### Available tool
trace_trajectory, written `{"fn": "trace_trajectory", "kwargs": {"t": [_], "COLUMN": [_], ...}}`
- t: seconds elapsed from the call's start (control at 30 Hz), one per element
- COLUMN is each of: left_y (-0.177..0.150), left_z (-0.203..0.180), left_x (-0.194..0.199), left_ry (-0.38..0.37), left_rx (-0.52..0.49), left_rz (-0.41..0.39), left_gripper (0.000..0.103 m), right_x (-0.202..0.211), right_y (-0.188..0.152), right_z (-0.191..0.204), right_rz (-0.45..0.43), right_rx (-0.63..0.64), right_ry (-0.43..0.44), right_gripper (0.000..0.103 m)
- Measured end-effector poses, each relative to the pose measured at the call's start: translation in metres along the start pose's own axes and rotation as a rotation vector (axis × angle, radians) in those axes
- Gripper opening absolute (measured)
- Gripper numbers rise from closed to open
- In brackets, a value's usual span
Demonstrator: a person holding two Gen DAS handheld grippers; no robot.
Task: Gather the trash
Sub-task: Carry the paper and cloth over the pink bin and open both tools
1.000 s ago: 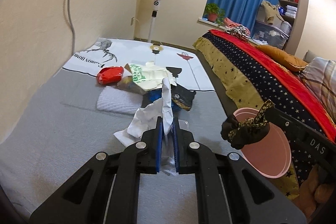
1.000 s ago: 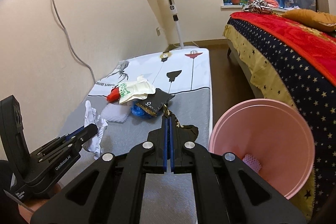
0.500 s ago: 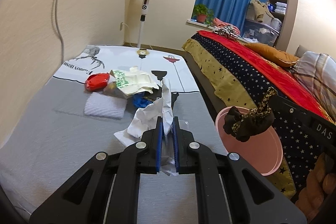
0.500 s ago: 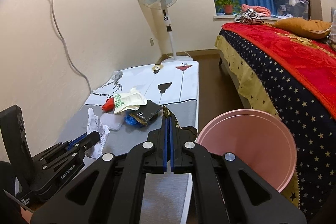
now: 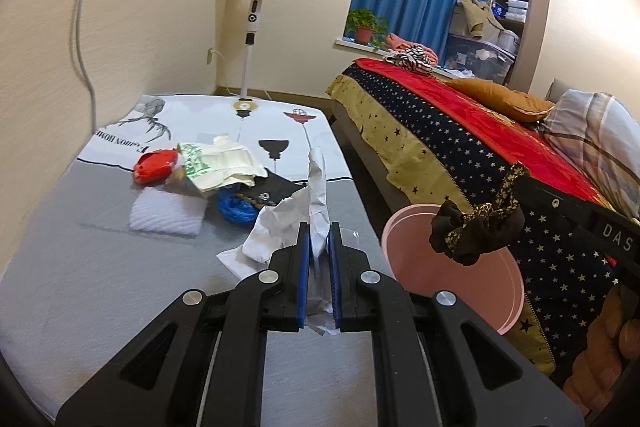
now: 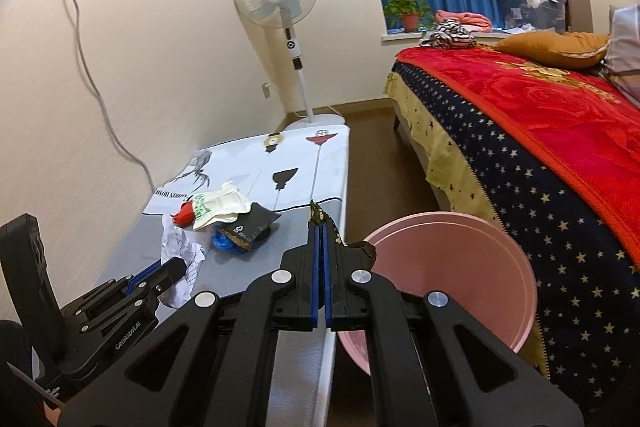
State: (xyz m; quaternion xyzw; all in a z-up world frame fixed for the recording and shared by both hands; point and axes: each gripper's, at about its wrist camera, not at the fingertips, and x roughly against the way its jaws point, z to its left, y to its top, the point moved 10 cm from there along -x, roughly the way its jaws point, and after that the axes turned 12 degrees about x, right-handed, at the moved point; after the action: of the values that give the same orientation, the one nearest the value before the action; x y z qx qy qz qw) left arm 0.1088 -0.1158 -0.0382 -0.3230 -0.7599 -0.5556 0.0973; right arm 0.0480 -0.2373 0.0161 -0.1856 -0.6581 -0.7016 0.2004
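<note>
Left gripper (image 5: 319, 241) clamped on crumpled white paper (image 5: 294, 217), above grey mattress (image 5: 100, 279). Right gripper (image 6: 320, 247) closed on dark gold-patterned wrapper (image 5: 476, 227), over pink bin (image 6: 452, 279). Remaining trash pile (image 5: 212, 173) far left; bed (image 6: 540, 131) right.

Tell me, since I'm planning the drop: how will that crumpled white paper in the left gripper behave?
The crumpled white paper stands up between the left gripper pads, so probably light and fairly stiff. Its creased folds suggest it may snag, not slide.
</note>
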Motion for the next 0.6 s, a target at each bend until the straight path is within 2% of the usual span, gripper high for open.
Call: {"fn": "trace_trajectory", "kwargs": {"t": [0.6], "left_y": [-0.005], "left_z": [-0.033], "left_x": [-0.013], "left_ry": [-0.061], "left_rx": [-0.025], "left_rz": [0.019], "left_gripper": [0.009], "right_x": [0.011], "right_y": [0.002], "right_z": [-0.038], "right_rz": [-0.002], "right_rx": [-0.039], "right_ry": [-0.094], "right_gripper": [0.002]}}
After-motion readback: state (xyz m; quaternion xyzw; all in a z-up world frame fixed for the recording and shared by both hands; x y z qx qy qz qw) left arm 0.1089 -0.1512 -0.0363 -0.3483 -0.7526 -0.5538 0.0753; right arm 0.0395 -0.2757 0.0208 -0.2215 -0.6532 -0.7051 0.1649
